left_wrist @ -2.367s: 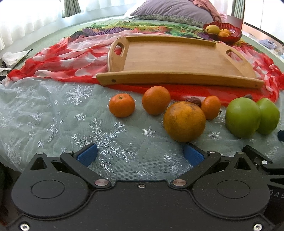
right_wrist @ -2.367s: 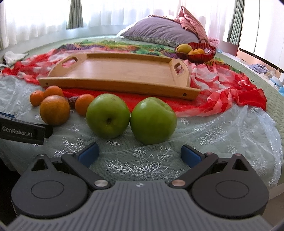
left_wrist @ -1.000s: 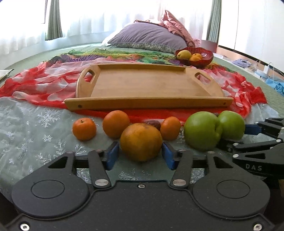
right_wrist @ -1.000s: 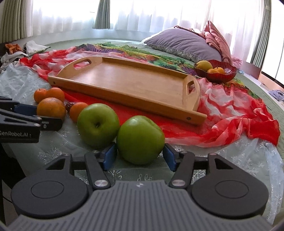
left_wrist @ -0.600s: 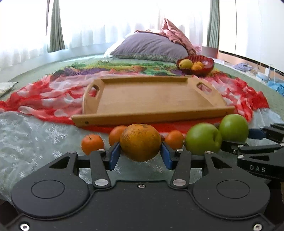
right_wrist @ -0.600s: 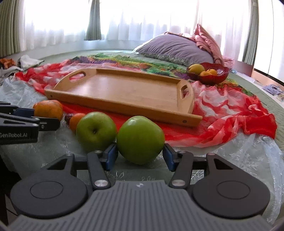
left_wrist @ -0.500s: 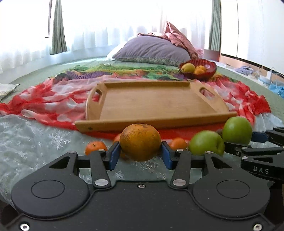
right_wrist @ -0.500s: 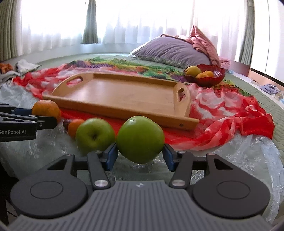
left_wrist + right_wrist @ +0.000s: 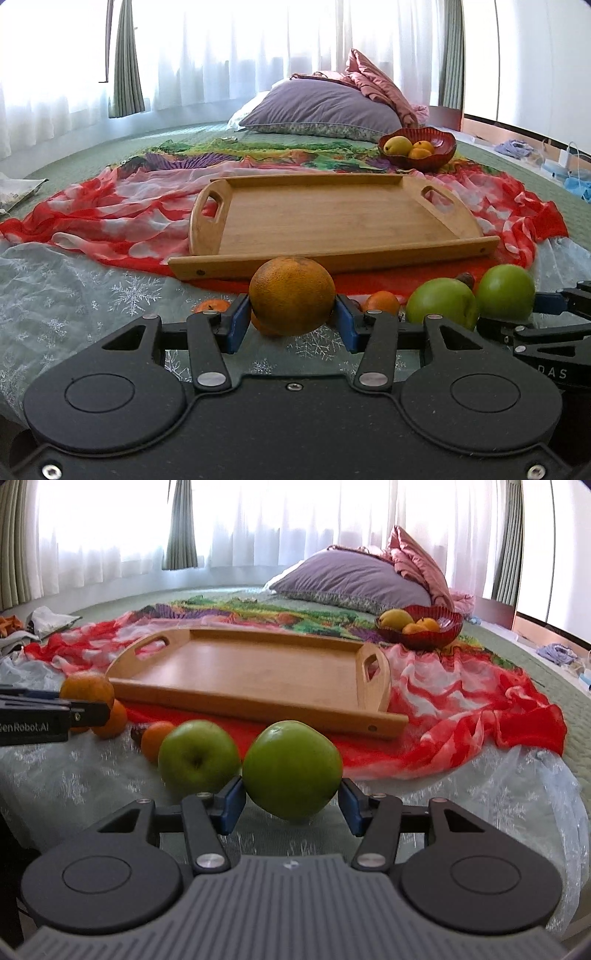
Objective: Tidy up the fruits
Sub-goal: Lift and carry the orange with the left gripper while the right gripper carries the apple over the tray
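Pillow (image 9: 325, 107): purple, far ahead of the tongs, at the bed's far end.
Pink bedding (image 9: 417, 565): bunched behind the pillow.
Curtains (image 9: 229, 48): sheer white, backlit, with green drapes between.
Snowflake cloth (image 9: 92, 295): pale, just under the tongs.
Red scarf (image 9: 461, 716): rumpled, ahead, spreading right.
Colourful cloth (image 9: 258, 157): beyond the scarf.

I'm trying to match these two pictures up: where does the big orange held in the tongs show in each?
Left wrist view: the big orange sits low at centre, gripped between the left tongs.
Right wrist view: it shows at the far left edge, behind the black tong arm.
Shared landmark: the wooden tray.
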Available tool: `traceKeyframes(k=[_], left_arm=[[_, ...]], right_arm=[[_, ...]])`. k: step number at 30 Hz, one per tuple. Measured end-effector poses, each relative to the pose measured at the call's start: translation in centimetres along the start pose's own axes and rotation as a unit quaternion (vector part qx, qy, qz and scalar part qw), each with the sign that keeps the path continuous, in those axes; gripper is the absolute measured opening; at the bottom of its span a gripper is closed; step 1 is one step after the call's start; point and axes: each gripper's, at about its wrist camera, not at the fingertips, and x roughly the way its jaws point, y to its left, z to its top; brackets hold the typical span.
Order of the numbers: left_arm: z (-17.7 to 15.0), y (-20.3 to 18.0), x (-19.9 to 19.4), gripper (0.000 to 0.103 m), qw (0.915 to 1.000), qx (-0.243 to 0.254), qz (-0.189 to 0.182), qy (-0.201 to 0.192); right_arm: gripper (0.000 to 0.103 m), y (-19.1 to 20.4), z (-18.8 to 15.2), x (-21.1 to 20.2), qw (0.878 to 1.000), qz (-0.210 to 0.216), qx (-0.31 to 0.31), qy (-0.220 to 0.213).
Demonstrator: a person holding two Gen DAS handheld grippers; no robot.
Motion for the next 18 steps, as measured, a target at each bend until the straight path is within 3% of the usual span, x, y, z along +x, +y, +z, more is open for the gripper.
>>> traceKeyframes(k=[4, 6, 18], left_arm=[[-0.1, -0.2, 0.0, 0.047, 1.0000, 0.002, 0.000, 0.000], [-0.1, -0.2, 0.0, 0.047, 1.0000, 0.002, 0.000, 0.000], [-0.1, -0.2, 0.1, 0.047, 1.0000, 0.003, 0.001, -0.001]], right_arm=[[0.062, -0.2, -0.4, 0.5, 1.000, 0.002, 0.006, 0.009], [0.071, -0.1, -0.2, 0.6, 1.000, 0.000, 0.000, 0.006], [0.075, 0.3, 0.8, 2.8, 1.000, -0.003, -0.022, 0.000]])
